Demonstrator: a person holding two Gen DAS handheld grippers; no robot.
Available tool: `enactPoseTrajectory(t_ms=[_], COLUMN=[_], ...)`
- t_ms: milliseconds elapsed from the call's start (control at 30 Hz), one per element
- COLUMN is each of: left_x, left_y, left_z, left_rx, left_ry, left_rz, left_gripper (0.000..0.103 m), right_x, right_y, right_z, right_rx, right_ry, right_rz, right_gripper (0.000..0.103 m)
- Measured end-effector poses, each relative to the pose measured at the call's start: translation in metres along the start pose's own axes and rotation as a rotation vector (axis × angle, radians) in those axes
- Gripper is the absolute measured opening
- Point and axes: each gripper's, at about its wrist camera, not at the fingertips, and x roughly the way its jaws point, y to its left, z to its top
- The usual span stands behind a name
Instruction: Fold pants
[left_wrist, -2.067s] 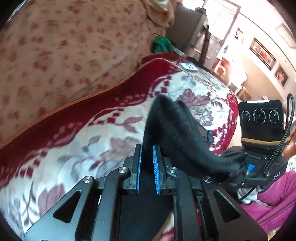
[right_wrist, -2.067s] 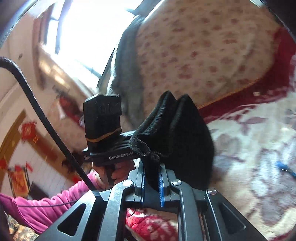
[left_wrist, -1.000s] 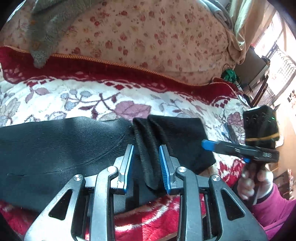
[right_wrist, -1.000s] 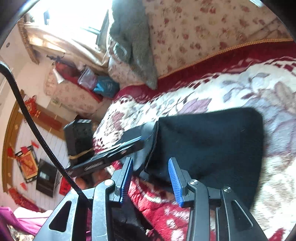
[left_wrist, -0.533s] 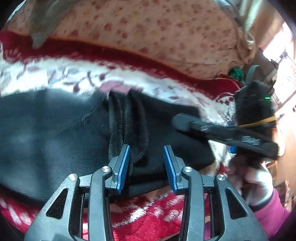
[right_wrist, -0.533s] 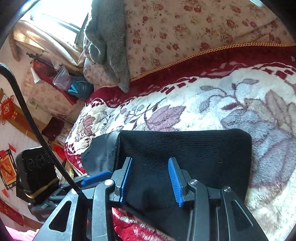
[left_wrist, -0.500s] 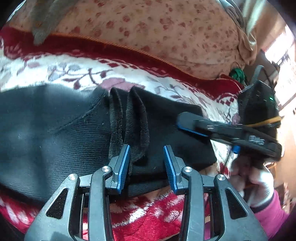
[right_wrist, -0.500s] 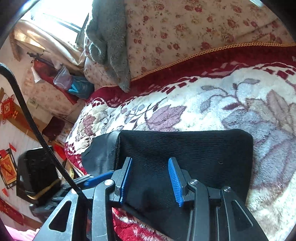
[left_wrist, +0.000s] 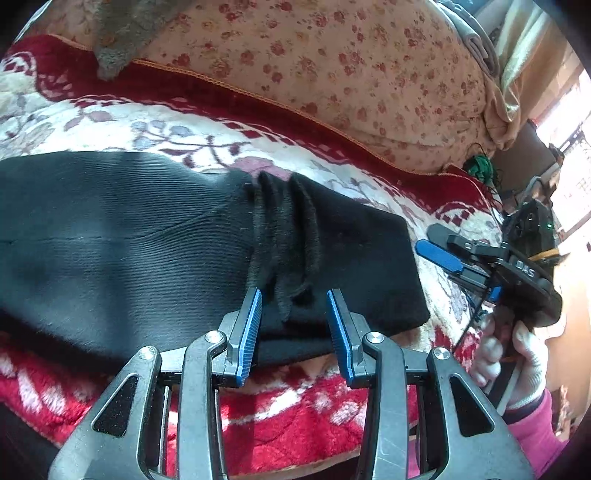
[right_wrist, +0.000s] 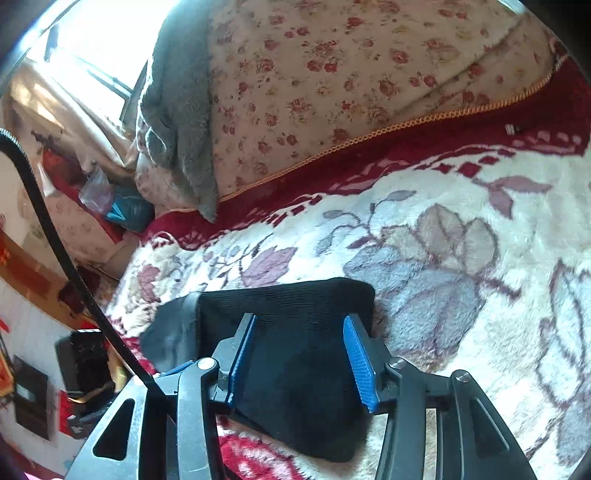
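Note:
The black pants (left_wrist: 122, 236) lie flat on the floral blanket, with the folded-over end (left_wrist: 354, 254) on top at the right and a ridge of bunched hems (left_wrist: 284, 236) in the middle. My left gripper (left_wrist: 293, 325) is open, just in front of the bunched hems, holding nothing. My right gripper (right_wrist: 301, 354) is open over the folded end of the pants (right_wrist: 295, 314), holding nothing. The right gripper also shows in the left wrist view (left_wrist: 480, 266), off the right edge of the pants, held by a gloved hand.
A white and red floral blanket (right_wrist: 461, 240) covers the bed. A rose-print quilt (left_wrist: 332, 66) and a grey fleece (right_wrist: 177, 110) are piled along the back. The bed's red front edge (left_wrist: 295, 417) is right under my left gripper.
Both grippers let go of the pants' end after laying it on the bed and opened wide. The right gripper has pulled back to the right, off the fabric.

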Motion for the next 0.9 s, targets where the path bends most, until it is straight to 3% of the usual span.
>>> enactPoseTrajectory(t_ms=[233,400,500,633,733,900], left_x=[-0.019,-0.035,-0.047,-0.067,-0.083,-0.103], left_y=[0.017,0.034,0.046,0.075,0.104,0.145], left_z=[-0.001,-0.002,-0.005,-0.01,-0.016,-0.02], left_rx=[-0.019,-0.043,-0.071,-0.166,-0.266,-0.412], left_ry=[-0.038,-0.059,-0.079,-0.104,-0.138,-0.197], left_rz=[0.148,0.209,0.259,0.257,0.279,0.305], left_gripper=[0.036,0.036,0.041,0.043,0.054,0.054], right_x=[0.028,0.062,0.084,0.12,0.149,0.201], right_y=[0.046,0.086,0.111,0.147,0.174,0.219], right_z=[-0.002,-0.003,-0.003,-0.005,-0.008,-0.008], right_rx=[-0.074,-0.171,-0.23,-0.31,-0.369,-0.453], right_ry=[0.069,0.145,0.182,0.24,0.292,0.36], right_rz=[0.103,0.121,0.14,0.153,0.171,0.197], right_gripper=[0.046,0.046,0.046,0.047,0.048,0.049])
